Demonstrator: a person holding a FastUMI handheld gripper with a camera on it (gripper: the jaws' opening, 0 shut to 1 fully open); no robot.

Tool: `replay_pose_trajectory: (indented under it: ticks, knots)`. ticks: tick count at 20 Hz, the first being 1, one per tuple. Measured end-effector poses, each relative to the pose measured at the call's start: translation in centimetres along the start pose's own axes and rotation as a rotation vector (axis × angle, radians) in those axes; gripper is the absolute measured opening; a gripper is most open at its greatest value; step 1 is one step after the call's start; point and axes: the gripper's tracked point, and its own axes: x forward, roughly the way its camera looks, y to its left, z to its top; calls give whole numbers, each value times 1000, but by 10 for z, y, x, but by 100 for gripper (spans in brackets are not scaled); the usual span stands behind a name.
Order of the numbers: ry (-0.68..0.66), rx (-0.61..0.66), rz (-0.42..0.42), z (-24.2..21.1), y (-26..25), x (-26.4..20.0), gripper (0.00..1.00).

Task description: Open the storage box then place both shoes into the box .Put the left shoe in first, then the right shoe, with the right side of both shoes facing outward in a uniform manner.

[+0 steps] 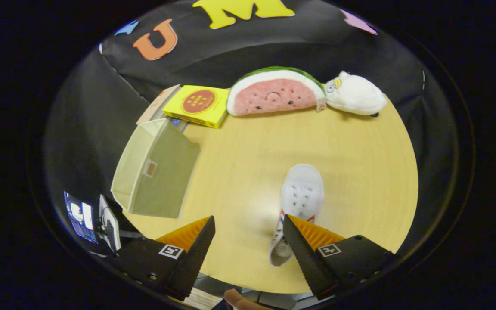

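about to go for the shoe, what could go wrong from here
1. The gripper is open but off-centre: the white shoe lies by one finger rather than between them, so closing now would likely clip or push it.
2. The storage box sits at the round table's edge; a nudge while loading might tip it off.
3. One shoe is in sight, and I cannot tell left from right, so the order could go wrong.

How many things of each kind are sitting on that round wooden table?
Shoes: 1, a white canvas sneaker partly behind one finger of the open hand-held gripper
Storage boxes: 1, a pale green fabric box
Soft toys: 2, a watermelon-slice plush, a white plush animal
Cartons: 1, a yellow cardboard box
Total: 5
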Motion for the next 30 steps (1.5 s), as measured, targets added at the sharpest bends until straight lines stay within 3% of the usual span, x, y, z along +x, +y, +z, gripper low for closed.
replay_pose_trajectory:
  ticks: [6,12,14,16,18,21,26,28,30]
  knots:
    - [104,46,-85,-33,-75,40,96]
    - [187,25,-70,-58,-79,67,95]
    - [184,-3,-139,-59,-90,78,91]
    - [157,-16,-144,-54,-86,87,89]
    - [159,11,-106,-55,-76,88,75]
    - [175,84,-78,-54,-69,91,36]
    - [170,85,-20,-53,-72,89,27]
    - [170,149,9,-57,-76,93,12]
    - [160,194,19,-52,-78,97,10]
